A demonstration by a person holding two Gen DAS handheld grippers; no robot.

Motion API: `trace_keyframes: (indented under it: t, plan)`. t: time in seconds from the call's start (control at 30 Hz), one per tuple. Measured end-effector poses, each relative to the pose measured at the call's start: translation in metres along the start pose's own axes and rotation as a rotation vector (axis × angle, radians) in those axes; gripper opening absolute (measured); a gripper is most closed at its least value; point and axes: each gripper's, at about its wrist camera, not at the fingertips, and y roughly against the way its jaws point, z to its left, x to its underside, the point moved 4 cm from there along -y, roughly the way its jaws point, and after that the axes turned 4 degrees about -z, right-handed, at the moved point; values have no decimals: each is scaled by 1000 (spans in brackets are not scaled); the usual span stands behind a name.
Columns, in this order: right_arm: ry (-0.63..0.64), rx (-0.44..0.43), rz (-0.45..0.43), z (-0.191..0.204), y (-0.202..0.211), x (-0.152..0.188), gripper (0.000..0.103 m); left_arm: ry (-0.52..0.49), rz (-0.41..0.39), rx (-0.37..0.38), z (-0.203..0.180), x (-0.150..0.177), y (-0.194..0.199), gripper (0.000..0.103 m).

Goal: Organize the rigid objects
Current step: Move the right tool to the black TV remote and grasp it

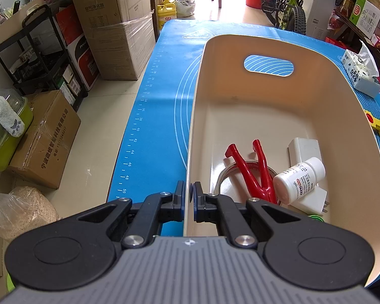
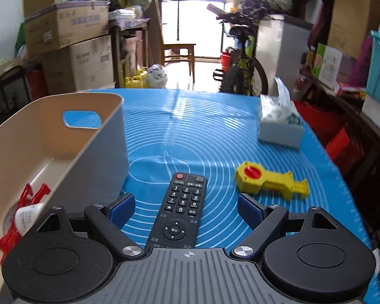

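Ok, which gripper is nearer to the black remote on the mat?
Right. The right gripper is open with the remote lying between its fingers, untouched. The left gripper is shut on the near rim of the beige bin, across the bin from the remote.

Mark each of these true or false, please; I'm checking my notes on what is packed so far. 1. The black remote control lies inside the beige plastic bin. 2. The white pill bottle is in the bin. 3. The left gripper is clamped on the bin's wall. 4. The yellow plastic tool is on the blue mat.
1. False: the black remote control lies on the blue mat, between the open right gripper's jaws.
2. True: the white pill bottle lies in the beige plastic bin.
3. True: the left gripper pinches its rim.
4. True: the yellow plastic tool lies there.
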Motion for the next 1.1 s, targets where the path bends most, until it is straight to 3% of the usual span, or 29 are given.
trace_keyframes:
  t: [0.13,0.43,0.6,1.0,1.1]
  plan:
    - [-49,31,19,-1,-18,9,88,2,1,4,1,0,0,7]
    - [-6,72,19,9,-36,19,88,3,1,5,1,0,0,7]
    - [-26,69,78,14,-45,33,86,3,1,5,1,0,0,7]
    - [-47,92,19,16,-44,40,85,3,0,5,1,0,0,7]
    - [-43,85,-6,17,-42,42,79,3,0,5,1,0,0,7]
